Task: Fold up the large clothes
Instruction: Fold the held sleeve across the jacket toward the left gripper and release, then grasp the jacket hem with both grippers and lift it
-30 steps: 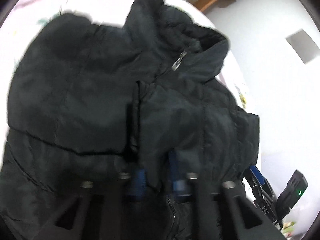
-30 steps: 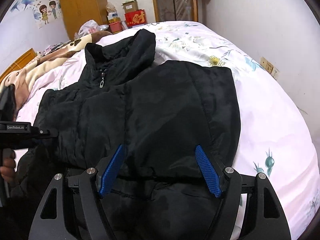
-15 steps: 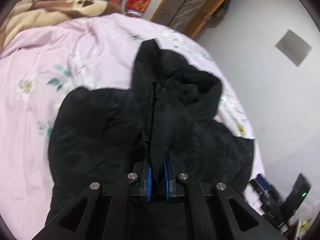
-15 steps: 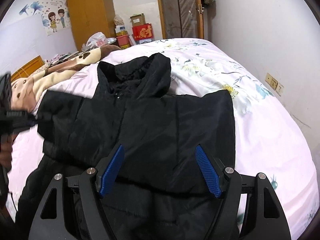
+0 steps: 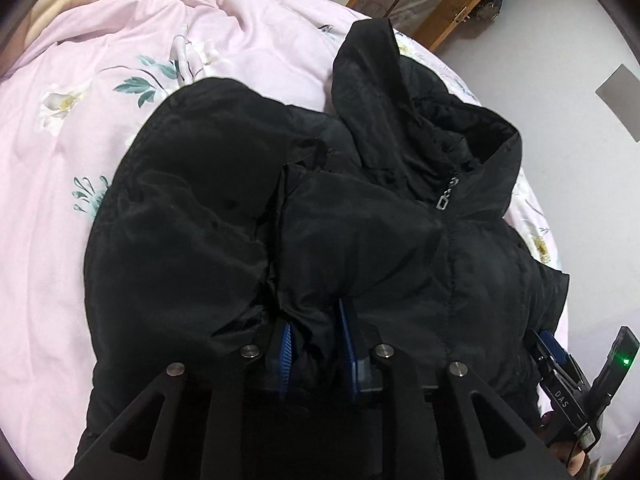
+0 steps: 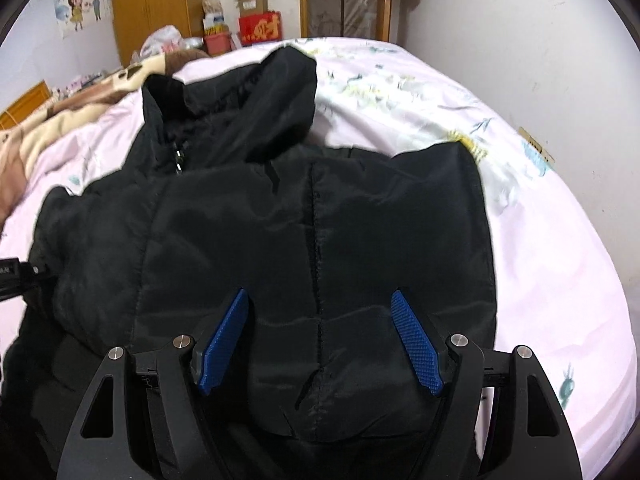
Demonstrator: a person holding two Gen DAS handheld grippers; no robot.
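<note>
currently the black hooded puffer jacket (image 5: pixel 360 240) lies spread on the pink floral bedsheet (image 5: pixel 60 184), directly ahead of and under both tongs, front side up. its hood (image 5: pixel 384 92) points away from the tongs, and the zip pull (image 5: pixel 447 197) sits ahead and to the right of the left gripper (image 5: pixel 316 344). left gripper: jaws narrow and opening, a fold of the jacket's fabric bunched between the blue pads (image 5: pixel 285 354); whether the pads press on it cannot be told. a sleeve (image 5: pixel 188 220) lies folded across the body, ahead-left of the left tongs. right gripper (image 6: pixel 320 344): jaws wide, blue pads apart, nothing between them; it hovers over the jacket's right panel, a vertical seam (image 6: pixel 318 264) running ahead between the fingers. right gripper also shows at the left view's lower right edge.
</note>
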